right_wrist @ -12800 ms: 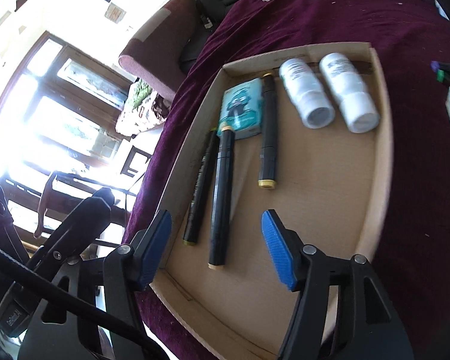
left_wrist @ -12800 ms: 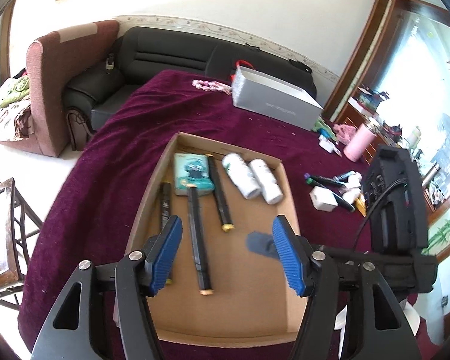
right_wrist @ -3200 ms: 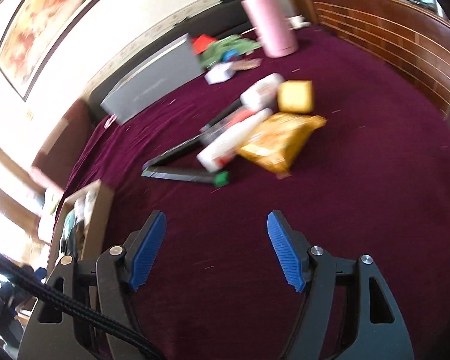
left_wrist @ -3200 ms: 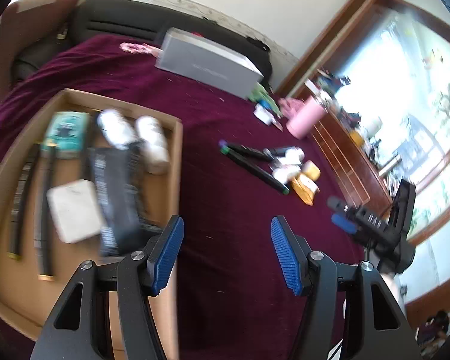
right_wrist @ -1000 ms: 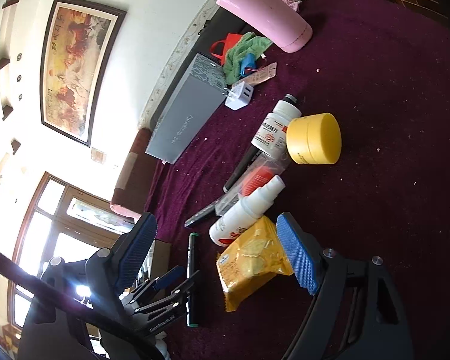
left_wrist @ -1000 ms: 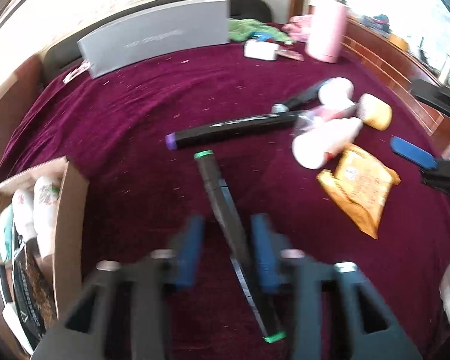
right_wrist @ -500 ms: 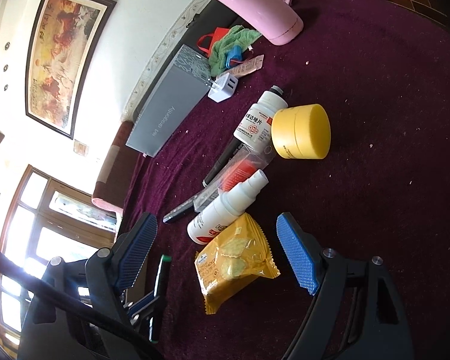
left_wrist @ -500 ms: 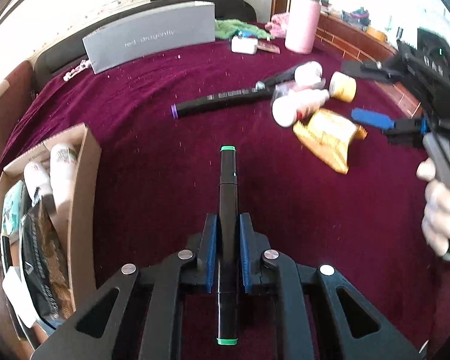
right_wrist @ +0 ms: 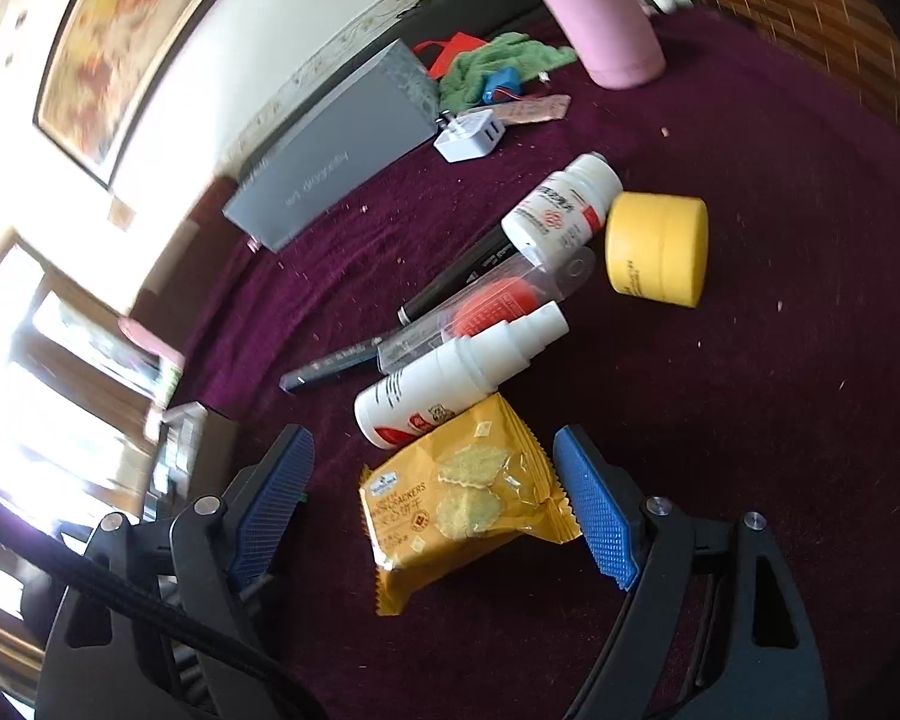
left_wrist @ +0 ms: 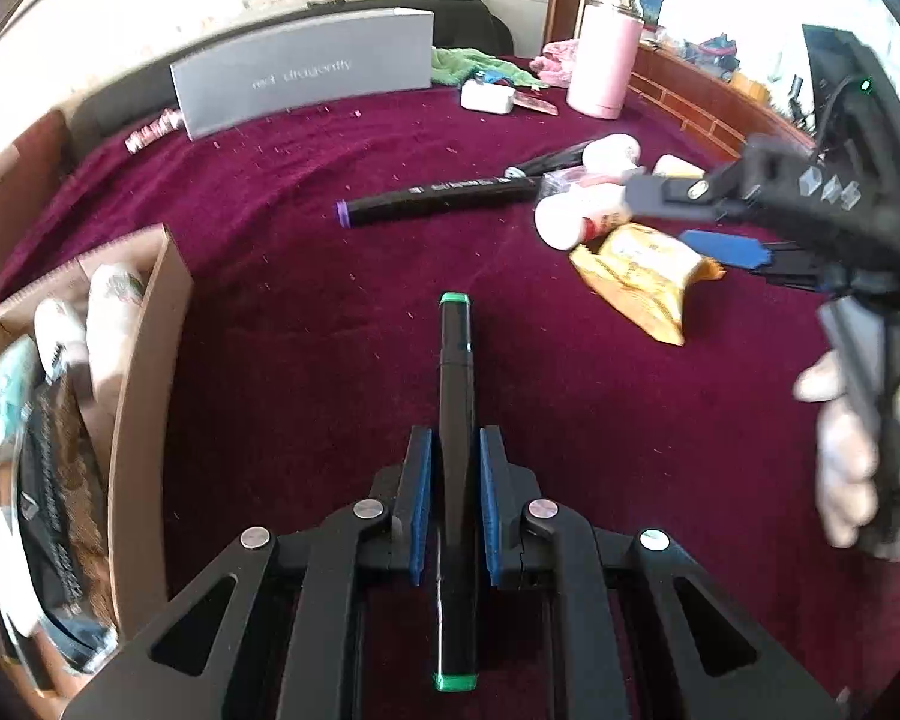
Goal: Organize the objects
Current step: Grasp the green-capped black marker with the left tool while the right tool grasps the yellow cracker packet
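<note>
My left gripper [left_wrist: 455,498] is shut on a black marker with green ends [left_wrist: 455,384], lifted over the maroon cloth. To its left lies the cardboard tray [left_wrist: 141,372] holding bottles, markers and packets. My right gripper [right_wrist: 432,492] stands open around a yellow cracker packet [right_wrist: 462,498], its blue pads apart from the packet's sides. The same right gripper [left_wrist: 717,249] shows at the right of the left wrist view, over the packet [left_wrist: 642,276], held by a hand [left_wrist: 846,462]. A white spray bottle [right_wrist: 456,378], a white pill bottle [right_wrist: 561,210], a yellow jar [right_wrist: 657,249] and a purple-tipped marker [left_wrist: 438,201] lie beyond.
A grey box [left_wrist: 306,81] stands at the back of the table, with a pink flask [left_wrist: 603,57], a white charger [right_wrist: 471,135] and green cloth [right_wrist: 504,66] near it. A clear tube with a red part [right_wrist: 492,306] lies among the bottles. A wooden ledge [right_wrist: 810,12] borders the right.
My left gripper has shut on the green-ended marker and lifted it off the cloth. The right gripper moved in and rolled, and the cracker packet now lies between its open pads.
</note>
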`<state>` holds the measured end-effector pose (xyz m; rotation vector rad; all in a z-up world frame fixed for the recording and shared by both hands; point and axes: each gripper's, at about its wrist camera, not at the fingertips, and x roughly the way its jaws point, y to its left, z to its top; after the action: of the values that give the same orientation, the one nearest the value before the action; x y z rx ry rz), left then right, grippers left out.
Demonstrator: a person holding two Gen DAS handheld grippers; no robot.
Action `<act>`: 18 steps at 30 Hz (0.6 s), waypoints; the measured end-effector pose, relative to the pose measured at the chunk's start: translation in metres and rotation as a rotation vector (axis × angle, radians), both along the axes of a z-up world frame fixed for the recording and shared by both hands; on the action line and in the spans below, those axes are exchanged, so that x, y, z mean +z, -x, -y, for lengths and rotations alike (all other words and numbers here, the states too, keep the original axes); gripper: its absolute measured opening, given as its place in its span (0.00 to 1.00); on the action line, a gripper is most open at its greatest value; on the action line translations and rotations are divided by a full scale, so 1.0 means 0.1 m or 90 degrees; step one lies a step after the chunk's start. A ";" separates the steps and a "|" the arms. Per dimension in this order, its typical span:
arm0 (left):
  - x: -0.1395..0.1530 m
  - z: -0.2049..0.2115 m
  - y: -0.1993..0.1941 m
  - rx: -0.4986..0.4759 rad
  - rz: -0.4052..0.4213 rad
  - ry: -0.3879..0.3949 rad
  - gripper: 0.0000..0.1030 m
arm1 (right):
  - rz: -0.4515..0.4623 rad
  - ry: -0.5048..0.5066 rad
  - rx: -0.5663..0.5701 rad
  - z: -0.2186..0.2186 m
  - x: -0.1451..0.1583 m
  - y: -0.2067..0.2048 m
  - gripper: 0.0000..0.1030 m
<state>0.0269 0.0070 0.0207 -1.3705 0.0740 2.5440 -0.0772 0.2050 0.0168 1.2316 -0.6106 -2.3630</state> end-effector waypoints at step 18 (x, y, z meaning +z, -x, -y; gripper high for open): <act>0.31 0.26 -0.39 0.039 -0.071 0.016 0.11 | -0.040 -0.237 0.026 0.39 -0.07 -0.10 0.82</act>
<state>0.0656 -0.0193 0.0520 -1.2580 0.0863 2.6786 -0.0670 0.1657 0.0103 1.2962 -0.1254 -2.5446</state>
